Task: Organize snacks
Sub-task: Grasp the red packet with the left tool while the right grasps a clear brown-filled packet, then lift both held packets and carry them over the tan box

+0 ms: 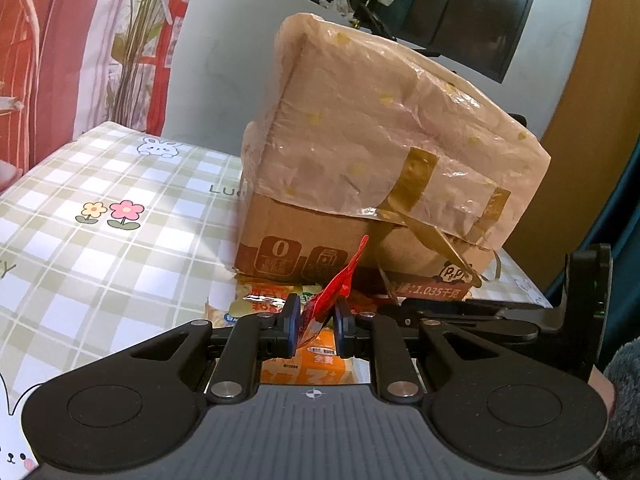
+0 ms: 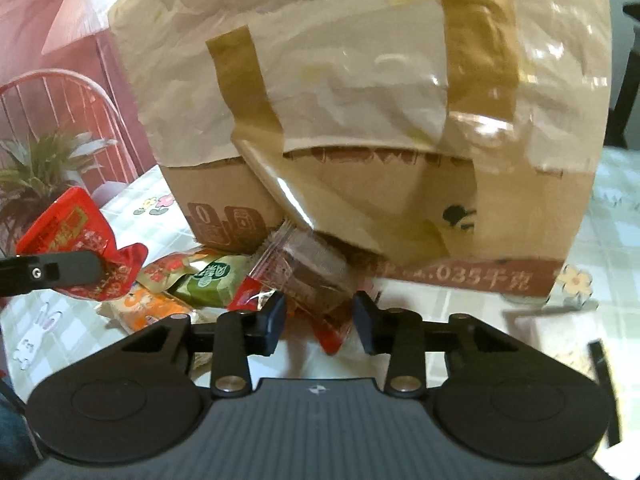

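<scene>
The box bears a "0" emblem at its near left and "1.035" on the red strip at the bottom. The tablecloth reads "LU", cut off by the box.

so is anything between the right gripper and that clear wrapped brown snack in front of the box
Nothing visible. The brown snack already sits between the right gripper's fingers, with no other packet in the gap. The cardboard box stands right behind it, and the other snacks lie off to the left.

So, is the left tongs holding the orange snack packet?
No, the left tongs are shut on the red packet; the orange packet lies on the table beneath them.
</scene>
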Demonstrator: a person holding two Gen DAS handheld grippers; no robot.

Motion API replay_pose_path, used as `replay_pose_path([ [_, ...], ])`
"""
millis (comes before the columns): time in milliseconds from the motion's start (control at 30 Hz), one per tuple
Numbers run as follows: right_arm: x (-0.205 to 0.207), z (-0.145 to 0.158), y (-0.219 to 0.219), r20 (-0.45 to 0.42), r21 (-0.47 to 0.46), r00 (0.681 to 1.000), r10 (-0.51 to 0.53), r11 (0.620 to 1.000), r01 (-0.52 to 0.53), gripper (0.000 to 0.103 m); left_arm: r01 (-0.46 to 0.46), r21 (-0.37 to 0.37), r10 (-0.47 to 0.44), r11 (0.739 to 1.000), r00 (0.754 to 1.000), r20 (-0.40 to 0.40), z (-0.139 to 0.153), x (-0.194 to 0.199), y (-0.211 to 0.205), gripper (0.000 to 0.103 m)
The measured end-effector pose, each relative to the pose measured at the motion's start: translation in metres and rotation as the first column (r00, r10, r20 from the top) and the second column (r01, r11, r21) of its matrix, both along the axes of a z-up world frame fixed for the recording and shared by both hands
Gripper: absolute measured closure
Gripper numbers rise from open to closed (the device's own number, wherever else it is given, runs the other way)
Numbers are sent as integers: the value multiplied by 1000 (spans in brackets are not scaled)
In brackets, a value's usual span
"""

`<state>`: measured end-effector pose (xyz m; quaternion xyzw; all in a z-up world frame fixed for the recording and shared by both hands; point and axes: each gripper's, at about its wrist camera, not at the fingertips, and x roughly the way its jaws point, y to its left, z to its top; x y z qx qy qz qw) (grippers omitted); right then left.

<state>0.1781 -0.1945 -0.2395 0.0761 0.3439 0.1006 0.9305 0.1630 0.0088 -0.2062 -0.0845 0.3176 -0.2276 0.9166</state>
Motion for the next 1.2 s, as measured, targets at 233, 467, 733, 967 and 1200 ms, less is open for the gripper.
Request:
replay_pose_path([
  [233, 5, 2, 14, 39, -149, 998, 55, 988, -49, 65, -6, 1, 6, 1000, 1000, -6, -1, 0, 0, 85],
  [467, -19, 18, 8, 122, -90, 991, 57, 995, -46, 99, -2, 5, 2, 1000, 1000, -4, 0, -2, -2, 85],
  [733, -50, 38, 17, 154, -43, 976, 151, 988, -146, 99, -13, 4, 13, 1000, 999, 36, 13, -7, 1, 85],
  [967, -62, 95, 24, 304, -30, 920, 248, 967, -251, 99, -42, -59, 51, 997, 986, 158, 70, 3, 14, 85],
  [1200, -49, 168, 2, 472, -1, 856, 212, 971, -240, 99, -9, -102, 40, 995, 953, 301, 135, 32, -5, 85],
])
